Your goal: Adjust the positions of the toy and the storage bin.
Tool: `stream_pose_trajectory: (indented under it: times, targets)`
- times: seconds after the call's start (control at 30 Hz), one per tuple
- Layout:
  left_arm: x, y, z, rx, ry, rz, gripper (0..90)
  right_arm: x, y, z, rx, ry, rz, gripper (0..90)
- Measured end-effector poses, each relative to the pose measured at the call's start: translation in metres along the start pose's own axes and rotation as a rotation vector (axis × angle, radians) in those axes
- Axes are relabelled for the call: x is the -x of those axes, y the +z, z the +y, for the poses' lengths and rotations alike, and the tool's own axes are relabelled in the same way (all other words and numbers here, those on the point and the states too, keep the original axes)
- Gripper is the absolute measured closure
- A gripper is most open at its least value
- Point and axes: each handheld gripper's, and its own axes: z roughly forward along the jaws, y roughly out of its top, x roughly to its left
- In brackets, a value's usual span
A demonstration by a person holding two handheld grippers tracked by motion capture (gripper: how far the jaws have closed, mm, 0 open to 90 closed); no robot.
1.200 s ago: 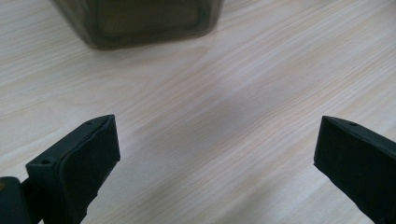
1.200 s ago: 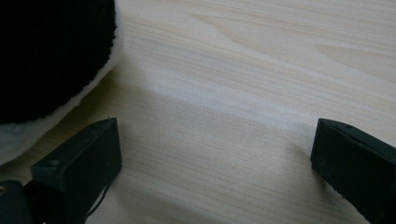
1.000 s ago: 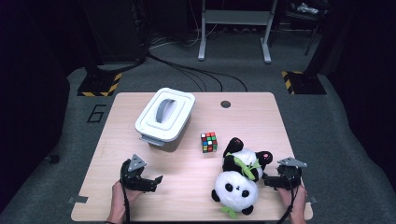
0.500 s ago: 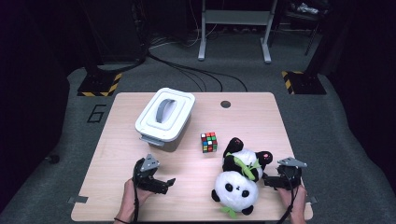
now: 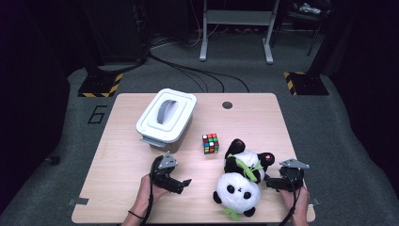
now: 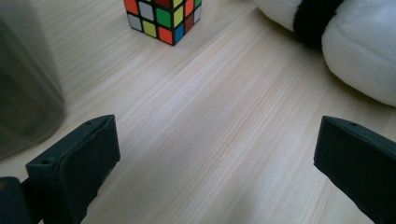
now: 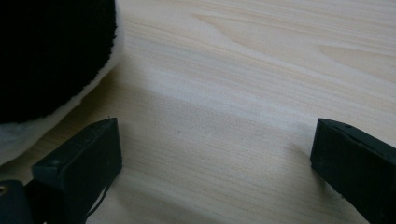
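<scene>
Both forearms come in from the near edge of the high view, each hand holding a gripper low over the surface. The left gripper (image 5: 181,184) points forward and to the right, its jaws spread wide with nothing between them. The right gripper (image 5: 269,181) points leftward, its jaws likewise wide apart and gripping nothing.

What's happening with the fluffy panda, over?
Left gripper open, right gripper open, nothing held. Black-and-white plush panda lying between them. Multicoloured puzzle cube clear behind.

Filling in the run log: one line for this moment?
left hand-held gripper: open, empty | right hand-held gripper: open, beside panda toy | cube: untouched
</scene>
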Motion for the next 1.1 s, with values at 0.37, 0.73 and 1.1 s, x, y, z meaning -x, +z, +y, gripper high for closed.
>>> stream_pose_trajectory:
  times: [0.37,0.73,1.1]
  targets:
    - [0.003,0.016,0.031,0.007,0.053,-0.041,0.6,0.0,0.0,0.0,0.002,0.005,0.001,1.2]
    - [0.0,0.035,0.059,0.0,0.098,-0.068,0.9,0.0,0.0,0.0,0.003,0.006,0.001,1.3]
    - [-0.01,0.052,0.084,-0.002,0.129,-0.07,0.6,-0.001,0.0,0.0,0.004,0.008,0.0,1.5]
